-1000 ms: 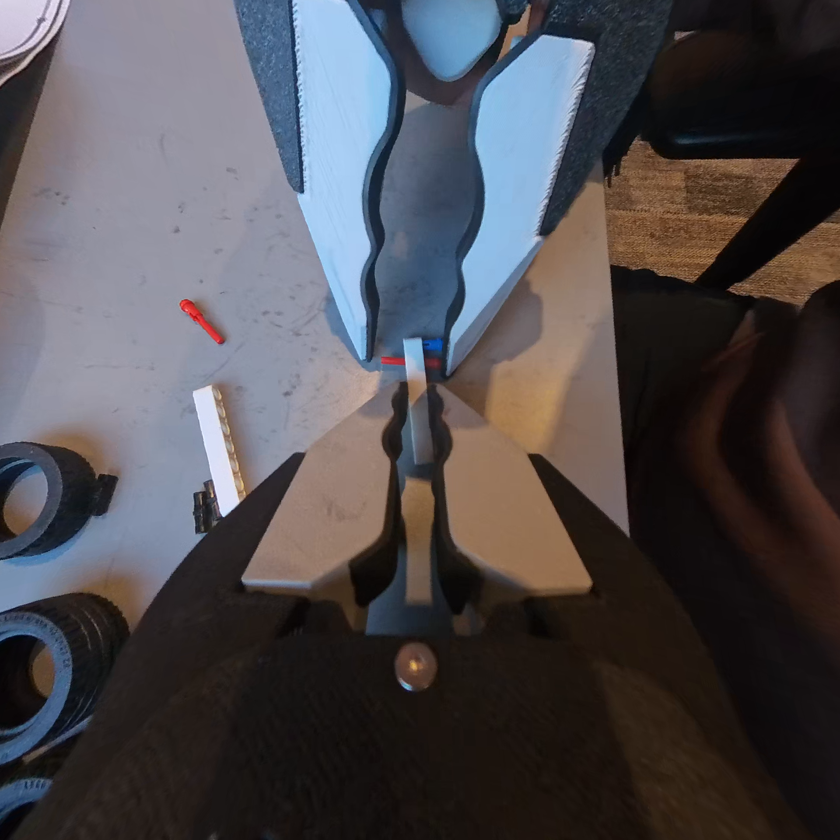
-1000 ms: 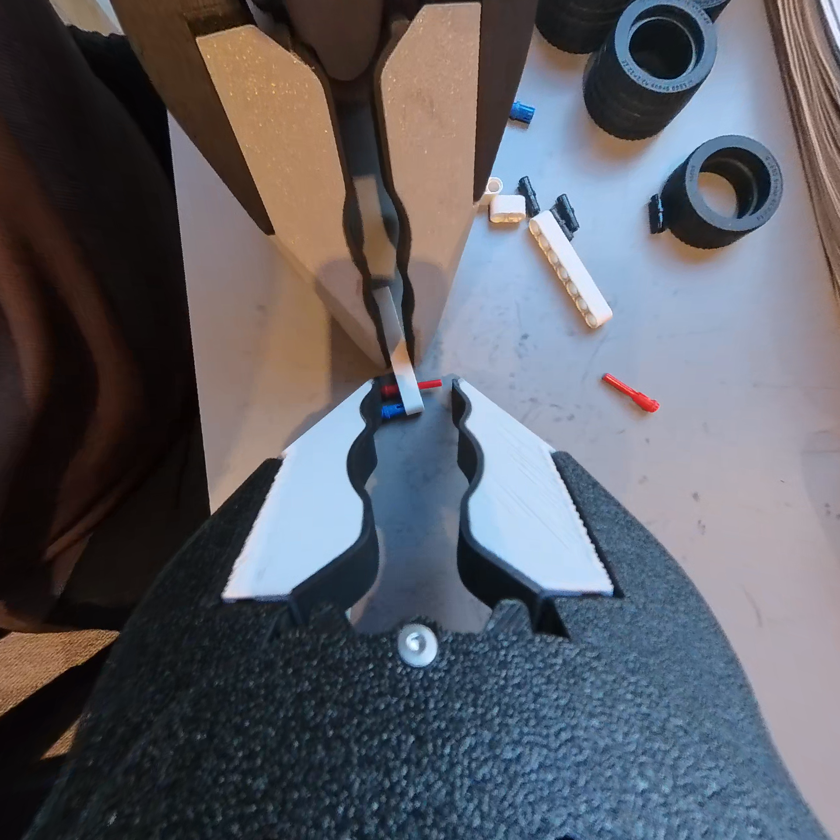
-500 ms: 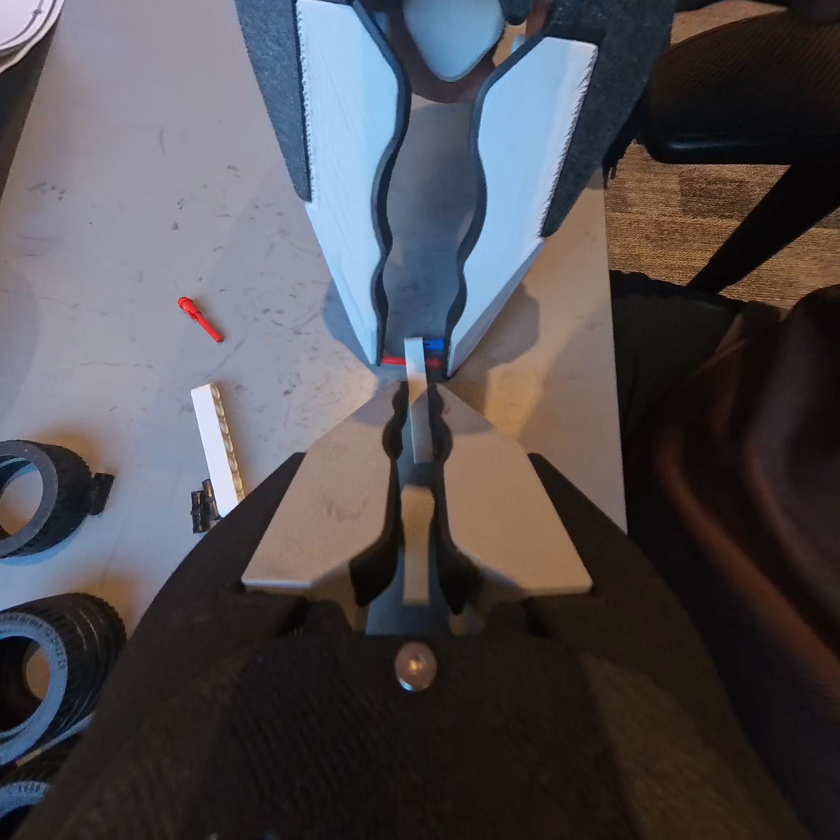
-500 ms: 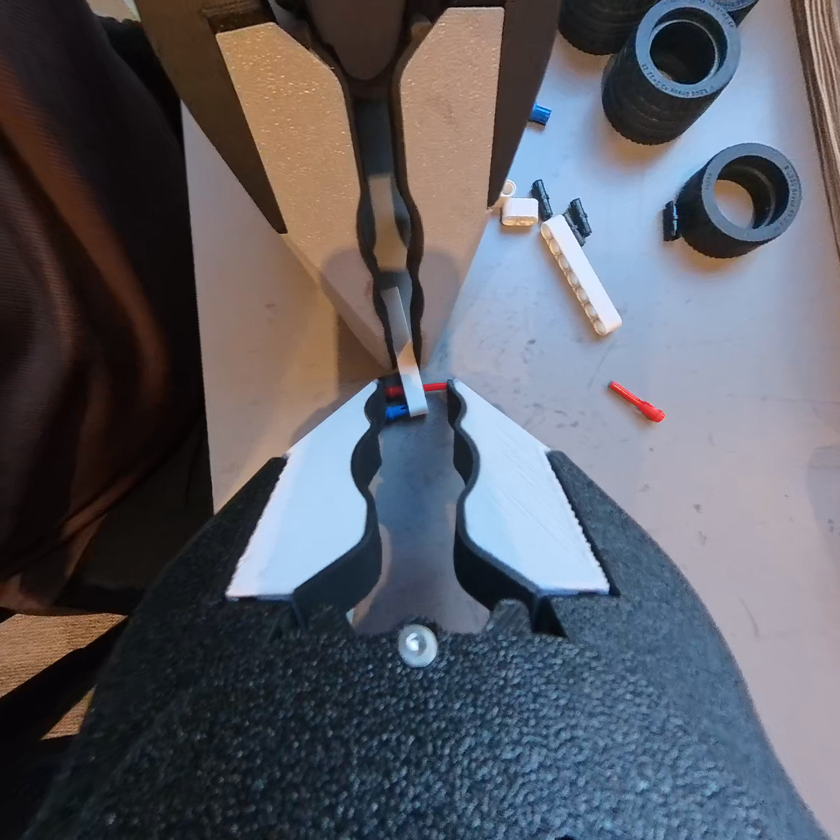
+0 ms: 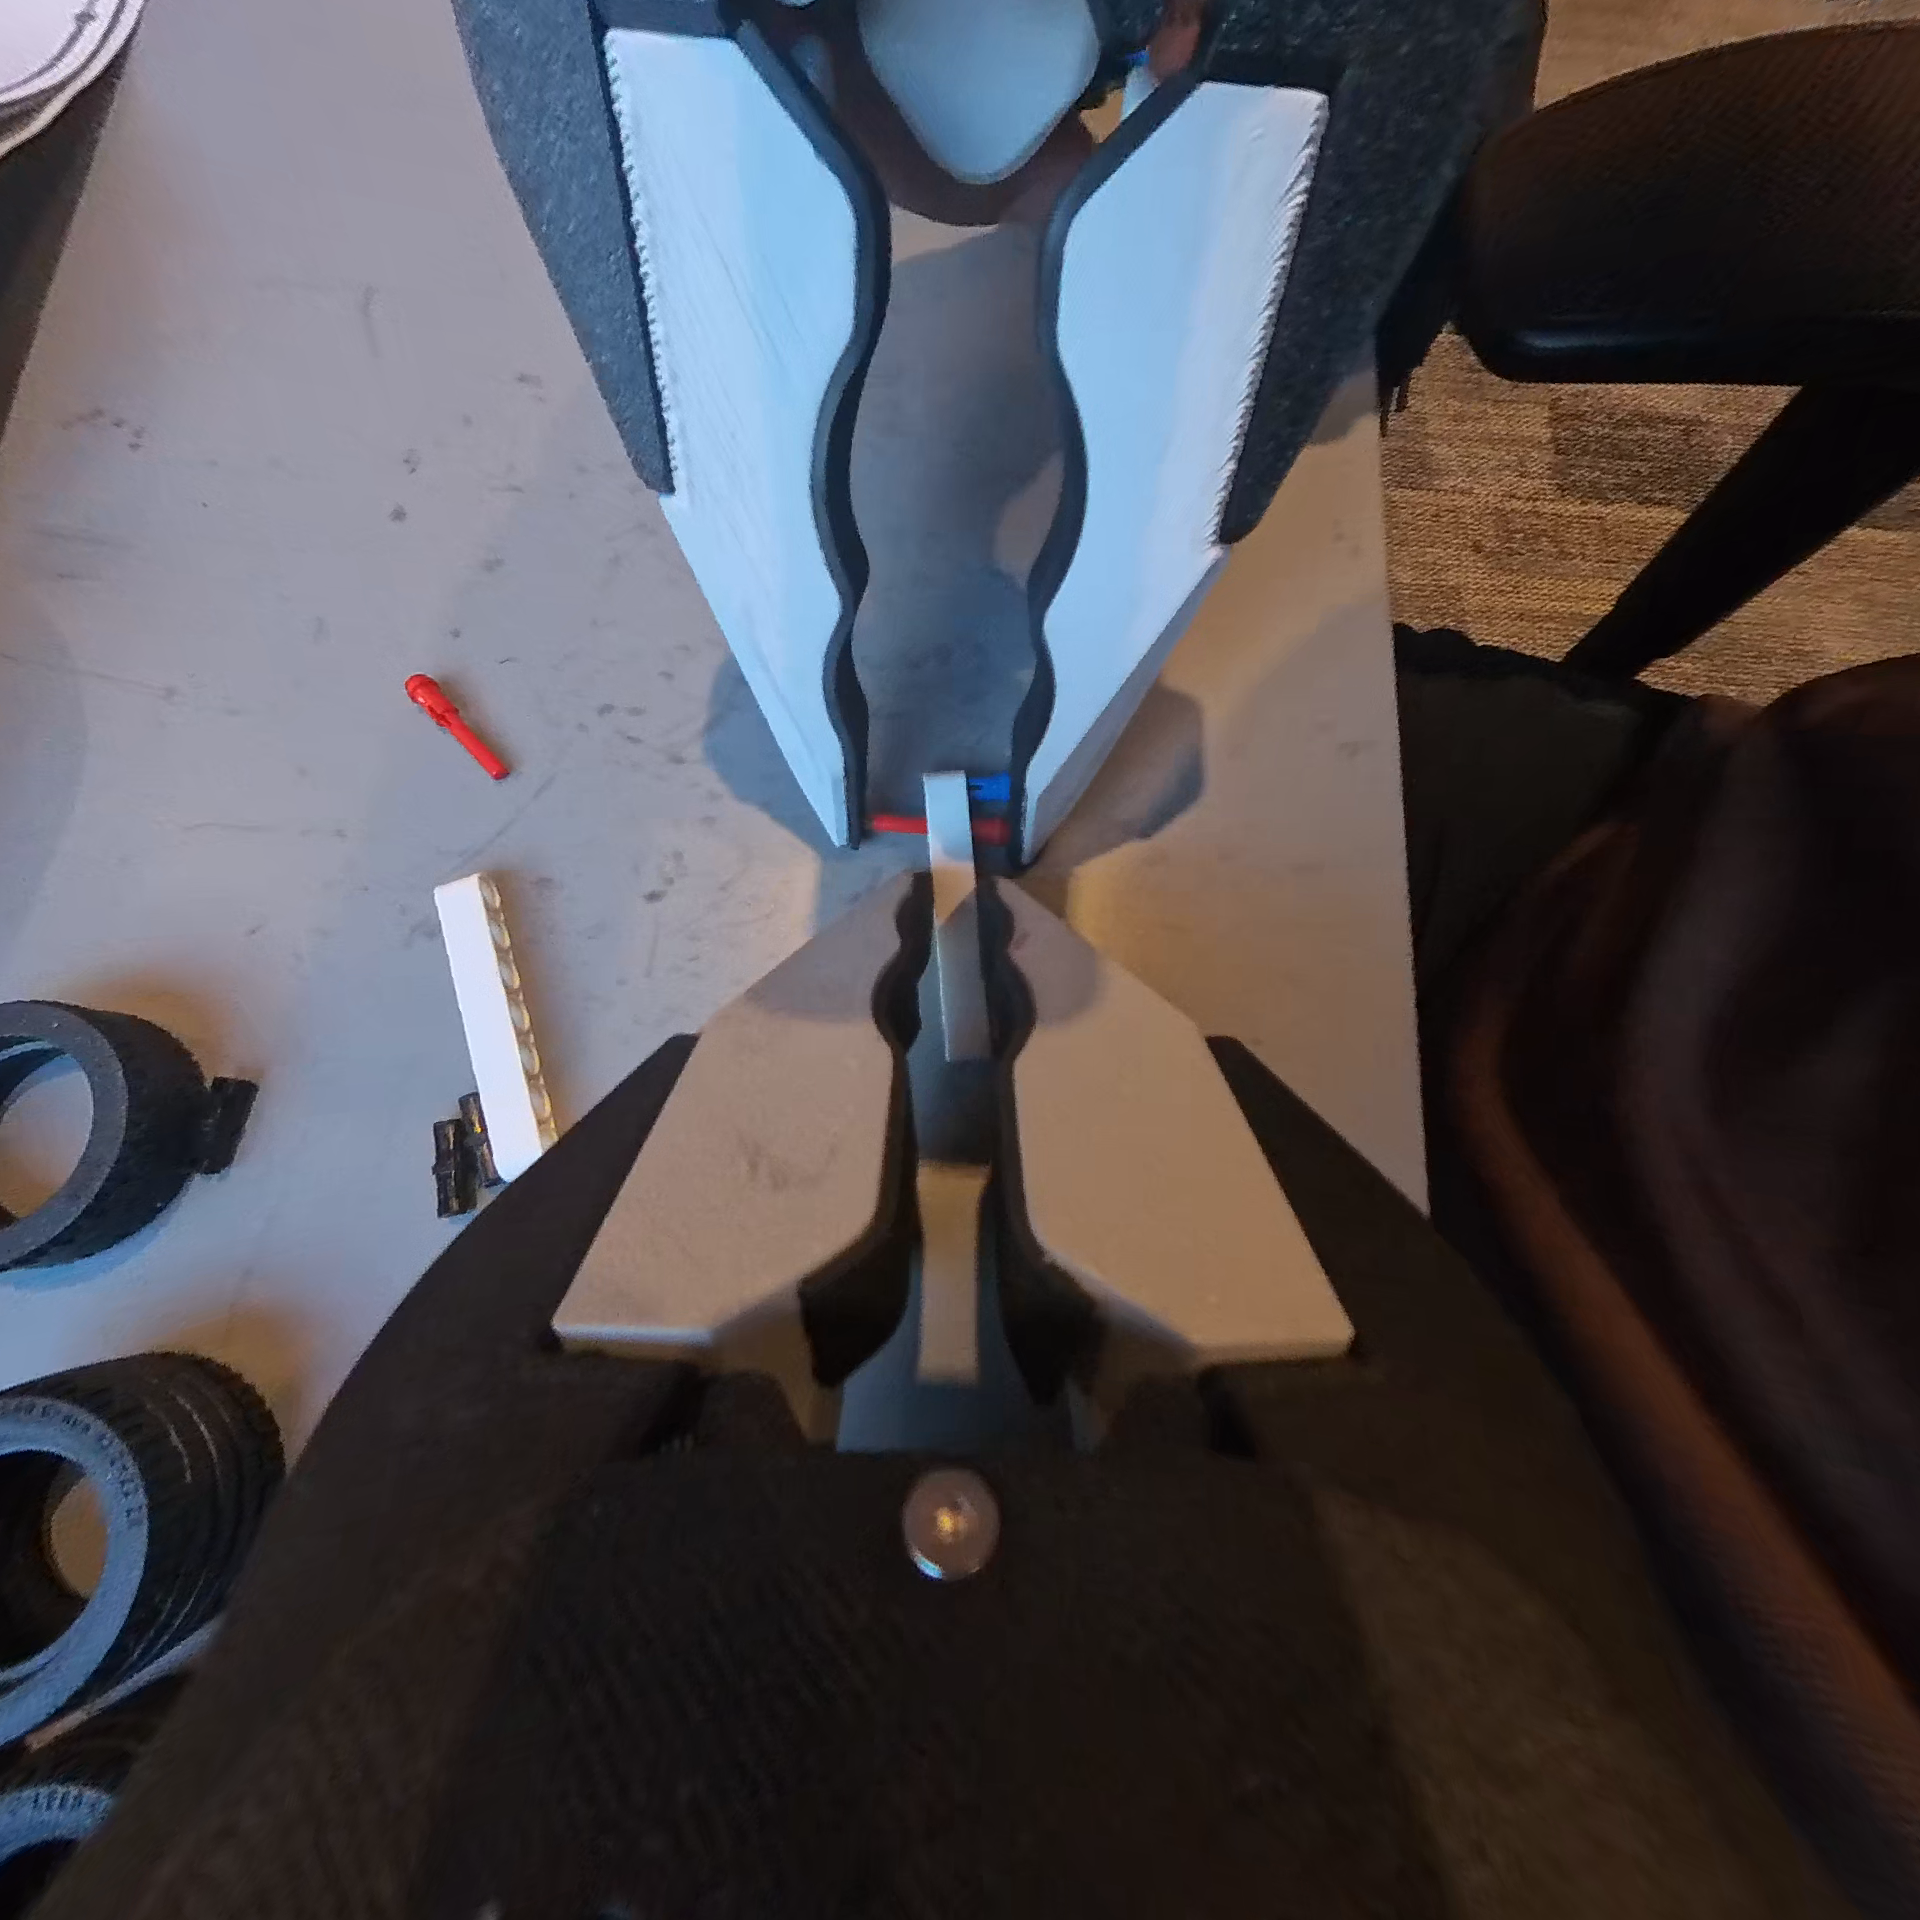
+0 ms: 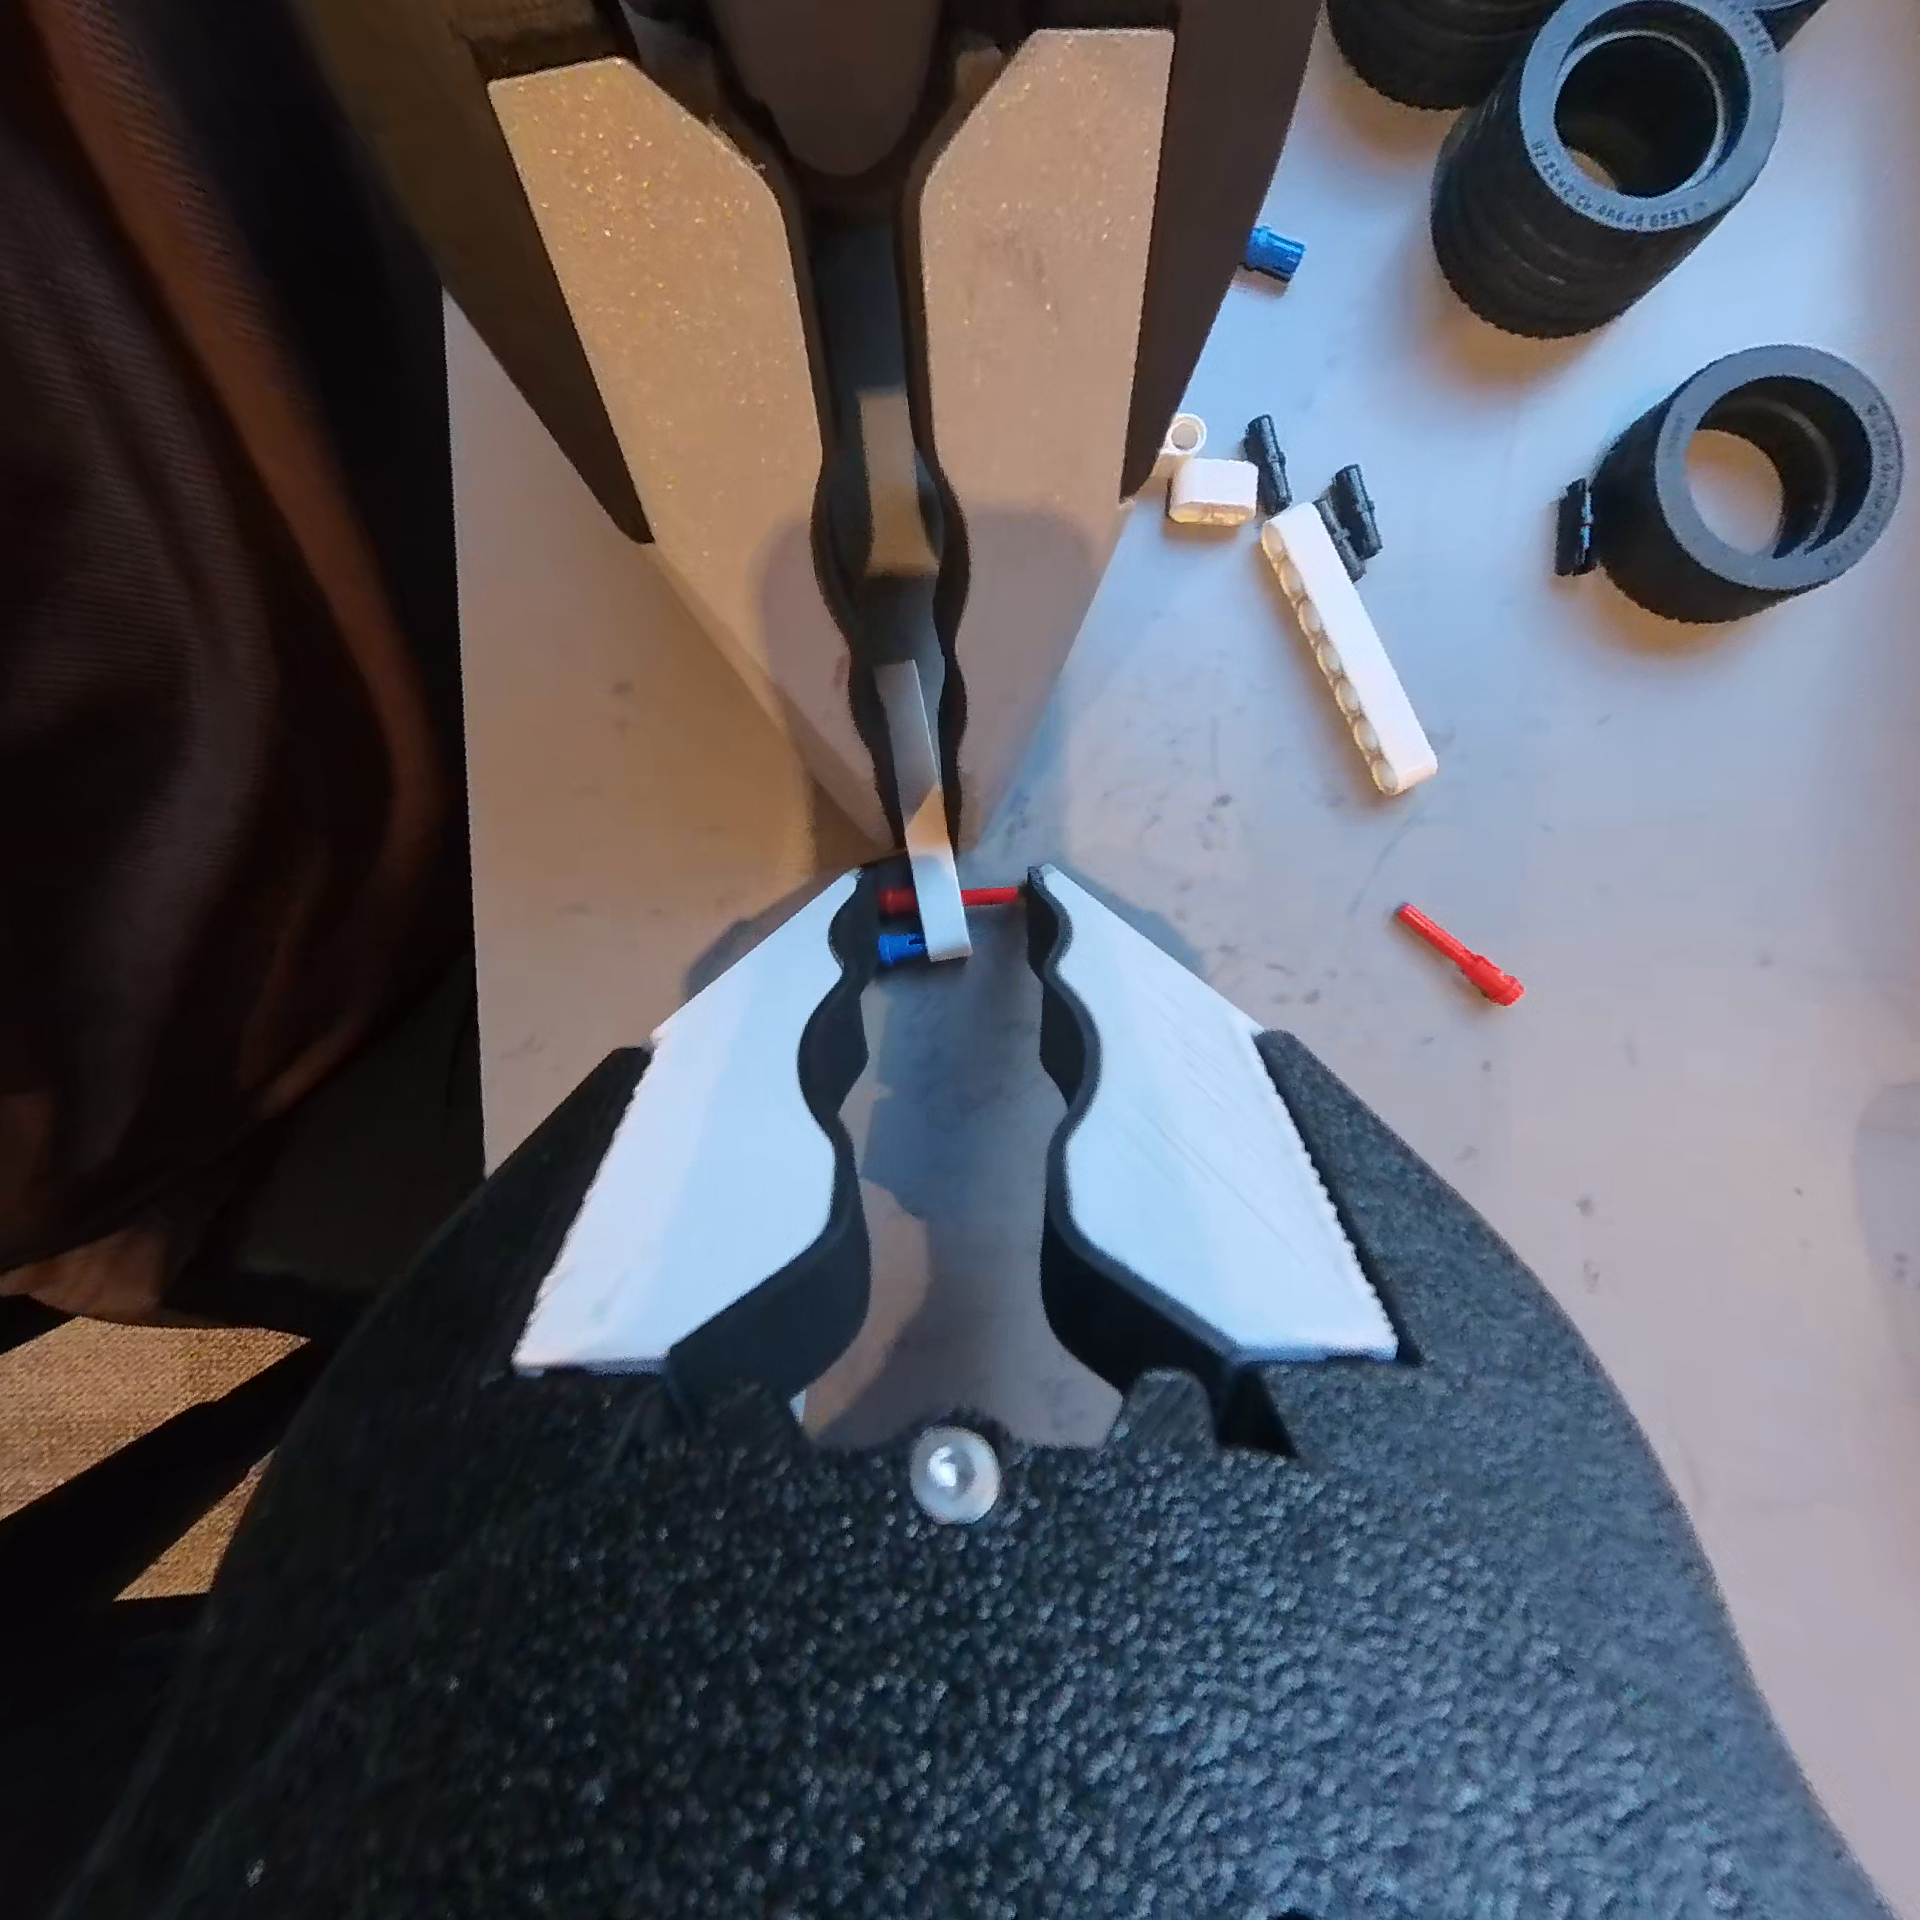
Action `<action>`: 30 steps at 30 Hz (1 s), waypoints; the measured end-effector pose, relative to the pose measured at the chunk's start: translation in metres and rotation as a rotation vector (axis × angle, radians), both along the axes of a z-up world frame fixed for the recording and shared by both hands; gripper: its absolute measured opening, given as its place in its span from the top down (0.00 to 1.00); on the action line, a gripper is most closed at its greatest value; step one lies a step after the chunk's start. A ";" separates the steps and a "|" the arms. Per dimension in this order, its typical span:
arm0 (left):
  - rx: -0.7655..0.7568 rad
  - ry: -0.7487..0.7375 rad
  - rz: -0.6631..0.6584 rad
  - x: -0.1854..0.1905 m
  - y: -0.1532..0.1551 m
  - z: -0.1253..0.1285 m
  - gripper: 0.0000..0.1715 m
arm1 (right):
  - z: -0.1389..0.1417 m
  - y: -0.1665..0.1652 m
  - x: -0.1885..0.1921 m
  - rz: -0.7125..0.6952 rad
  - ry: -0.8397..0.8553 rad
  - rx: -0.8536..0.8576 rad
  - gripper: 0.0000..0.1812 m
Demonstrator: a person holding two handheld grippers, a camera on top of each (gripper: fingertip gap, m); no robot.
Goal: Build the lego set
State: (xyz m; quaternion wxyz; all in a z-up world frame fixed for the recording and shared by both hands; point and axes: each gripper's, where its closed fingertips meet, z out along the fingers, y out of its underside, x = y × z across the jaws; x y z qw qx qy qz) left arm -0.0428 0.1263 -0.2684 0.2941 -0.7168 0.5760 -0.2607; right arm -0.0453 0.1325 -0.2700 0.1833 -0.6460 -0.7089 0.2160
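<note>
Two grippers are met tip to tip above the table's (image 6: 1195,1039) edge, the one beside the person's dark clothing (image 6: 156,623), and everything turns on one small joint between them. Nearest in the left wrist view, the left gripper (image 5: 951,894) is seen clamped on a white beam (image 5: 954,966), the beam's long axis running straight forward along the fingers so that its far end juts out past the tips. Just beyond, the right gripper (image 6: 945,883) is held with its fingers apart, straddling that jutting end; a red axle pin (image 6: 982,897) is seen crossing the beam at right angles, its thin end touching or almost touching the right-hand fingertip, and a blue pin (image 6: 899,948) sits in the beam on the other side. It is judged that the axle is to be pressed through sideways, so the squeeze must be made across the beam, not along it; whether the axle is fully seated cannot be told. Farther out on the table, counted: one loose red axle pin (image 6: 1460,954), one long white beam (image 6: 1351,649), one short white beam (image 6: 1210,488) with one small white connector (image 6: 1188,433) just beside it, three black pins (image 6: 1351,514), one loose blue pin (image 6: 1273,249). Toward the far corner, one single black tyre (image 6: 1756,483) and one stack of black tyres (image 6: 1605,156) are seen; more tyres may be cut off by the frame.
</note>
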 end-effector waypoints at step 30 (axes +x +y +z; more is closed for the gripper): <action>-0.092 -0.023 -0.029 0.000 -0.002 0.001 0.97 | 0.003 0.001 0.001 -0.142 0.140 0.152 0.83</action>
